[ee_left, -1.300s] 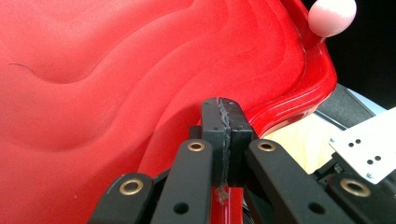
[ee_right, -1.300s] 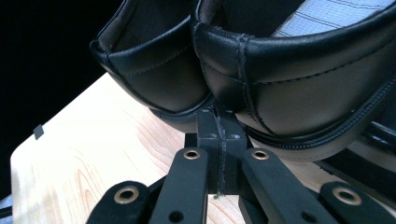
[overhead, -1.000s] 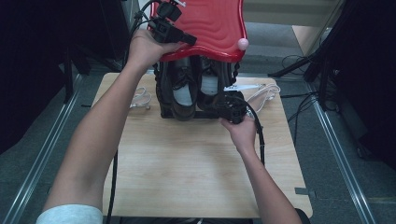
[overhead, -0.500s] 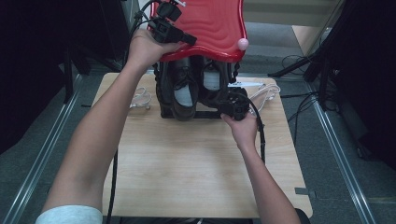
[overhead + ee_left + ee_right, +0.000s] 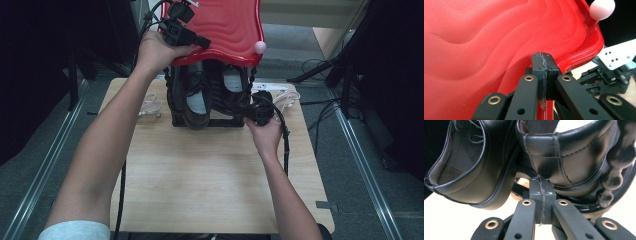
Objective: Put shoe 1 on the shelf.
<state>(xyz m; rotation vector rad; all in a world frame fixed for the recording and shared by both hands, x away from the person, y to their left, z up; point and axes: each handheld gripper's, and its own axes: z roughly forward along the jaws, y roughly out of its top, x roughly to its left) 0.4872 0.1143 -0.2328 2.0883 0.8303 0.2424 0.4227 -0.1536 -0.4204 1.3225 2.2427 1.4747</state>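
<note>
The red lid [image 5: 225, 30] is covering the top of the black rack [image 5: 210, 120] at the far edge of the table [image 5: 210, 175], so the toes of the shoes are sitting out of sight beneath it, and the rack's far side is hidden too. Two black leather shoes are standing heel-down inside: the left shoe [image 5: 195, 100] and the right shoe [image 5: 232, 87]. One pink knob [image 5: 260, 47] is sticking up at the lid's near right corner. Some clear plastic pieces are lying on either side of the rack, too blurred to make out.

You are holding the left gripper [image 5: 543, 75] clenched on the lid's near rim, with red plastic showing below the pressed-together jaws. Your right gripper [image 5: 541, 197] is sitting at the rack's right side, just under the heel of the right shoe; its jaws are pressed flat together with nothing between them.
</note>
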